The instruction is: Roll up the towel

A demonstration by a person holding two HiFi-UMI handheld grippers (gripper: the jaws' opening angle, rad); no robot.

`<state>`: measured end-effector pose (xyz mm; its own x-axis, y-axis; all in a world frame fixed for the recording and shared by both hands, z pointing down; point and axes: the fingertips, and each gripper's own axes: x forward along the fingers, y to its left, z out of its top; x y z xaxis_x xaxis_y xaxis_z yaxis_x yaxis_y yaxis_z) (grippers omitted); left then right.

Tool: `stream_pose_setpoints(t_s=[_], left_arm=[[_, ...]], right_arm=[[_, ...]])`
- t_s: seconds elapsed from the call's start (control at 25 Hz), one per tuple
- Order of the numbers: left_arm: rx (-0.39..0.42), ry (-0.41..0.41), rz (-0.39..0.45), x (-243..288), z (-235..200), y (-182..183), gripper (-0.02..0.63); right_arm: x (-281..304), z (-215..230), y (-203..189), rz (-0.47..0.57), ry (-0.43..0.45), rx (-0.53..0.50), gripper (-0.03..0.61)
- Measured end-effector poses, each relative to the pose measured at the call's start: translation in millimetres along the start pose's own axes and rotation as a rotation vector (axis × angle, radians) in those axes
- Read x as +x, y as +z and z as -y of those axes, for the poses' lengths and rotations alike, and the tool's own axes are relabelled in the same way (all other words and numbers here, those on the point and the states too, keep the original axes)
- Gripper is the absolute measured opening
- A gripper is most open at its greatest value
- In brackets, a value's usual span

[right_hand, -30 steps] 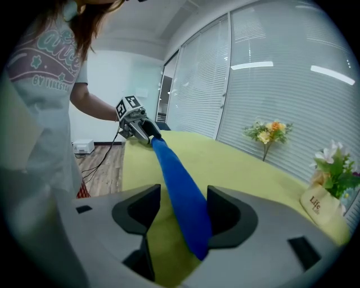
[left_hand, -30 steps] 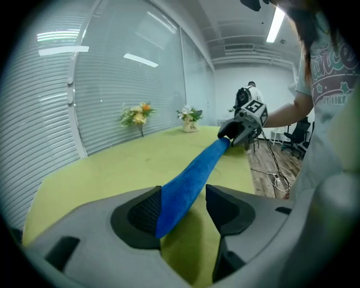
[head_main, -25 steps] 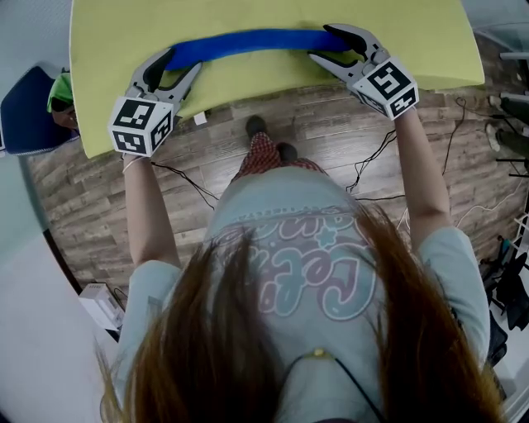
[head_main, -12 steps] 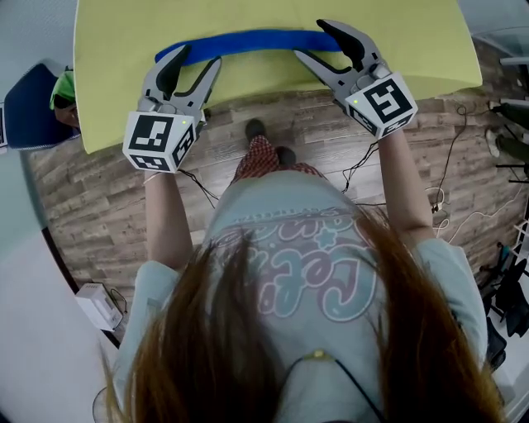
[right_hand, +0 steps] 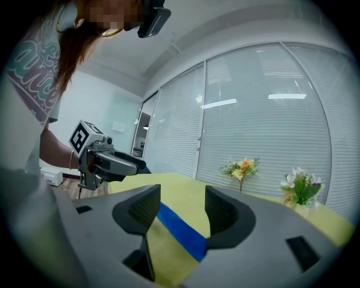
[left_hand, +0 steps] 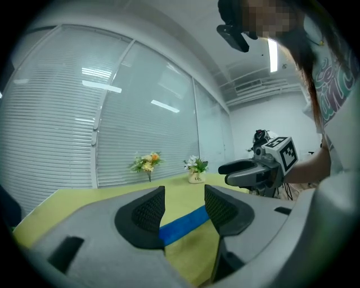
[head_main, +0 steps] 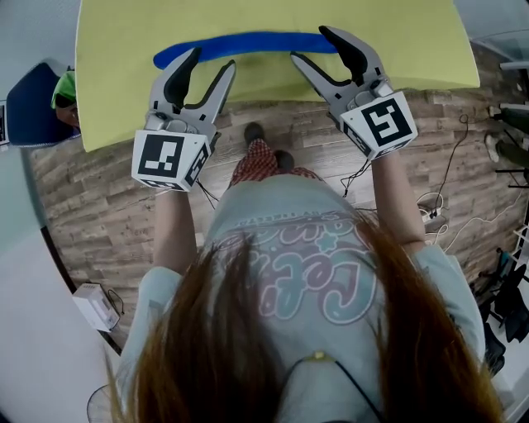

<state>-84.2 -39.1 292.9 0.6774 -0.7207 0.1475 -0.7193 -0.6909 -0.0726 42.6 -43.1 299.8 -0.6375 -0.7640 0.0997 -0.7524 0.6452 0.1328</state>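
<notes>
The blue towel (head_main: 240,43) lies as a long thin roll across the yellow-green table (head_main: 273,16), near its front edge. My left gripper (head_main: 211,62) hovers above the roll's left end, jaws open and empty. My right gripper (head_main: 310,45) hovers over the right end, also open and empty. In the left gripper view the blue roll (left_hand: 183,224) shows below and beyond the open left gripper (left_hand: 184,205). The right gripper view shows the roll (right_hand: 180,228) likewise under the right gripper (right_hand: 183,205). Neither gripper touches the towel.
Two small flower pots (left_hand: 147,163) (left_hand: 195,167) stand at the table's far edge before window blinds. A blue chair (head_main: 29,111) is at the left. Cables (head_main: 397,149) run over the wooden floor, and a white box (head_main: 95,304) sits on it.
Both grippers rose off the ends of the blue roll and drew back toward the person. The roll stayed on the table. The jaws kept the same width.
</notes>
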Motion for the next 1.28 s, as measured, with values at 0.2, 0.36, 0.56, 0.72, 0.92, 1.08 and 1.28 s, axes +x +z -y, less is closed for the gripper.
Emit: stream_pose_setpoints(t_s=[0.2,0.36,0.56,0.72,0.92,1.08,1.28], left_arm=[[0.031,0.015,0.011,-0.9,12.7,6.9,0.215],[0.022,0.026,0.036,-3.5,19.0,13.1,0.213],[0.0,0.019,0.076,-7.9,32.7,21.5,0.201],[0.011,0.002,0.079,-13.3,47.7,20.5,0.164],[0.018,-0.001,0.075,-15.0,58.9,16.0,0.095],[0.016,-0.014,0.065,-14.3,67.5,13.7,0.055],[0.005,-0.048,0.061,-12.1,79.0,15.1,0.029]], right_arm=[[-8.0,-3.0,15.2,0.019,-0.022,-0.012,0.249],[-13.2,-7.5,23.0,0.026,-0.037,-0.026,0.247],[-20.5,-16.2,31.8,0.06,-0.038,-0.009,0.218],[-27.9,-28.6,38.8,0.096,-0.025,-0.007,0.187],[-33.6,-39.6,39.6,0.123,0.004,0.004,0.128],[-38.4,-41.6,42.2,0.145,-0.013,-0.01,0.056],[-42.1,-41.9,39.5,0.142,-0.03,-0.011,0.016]])
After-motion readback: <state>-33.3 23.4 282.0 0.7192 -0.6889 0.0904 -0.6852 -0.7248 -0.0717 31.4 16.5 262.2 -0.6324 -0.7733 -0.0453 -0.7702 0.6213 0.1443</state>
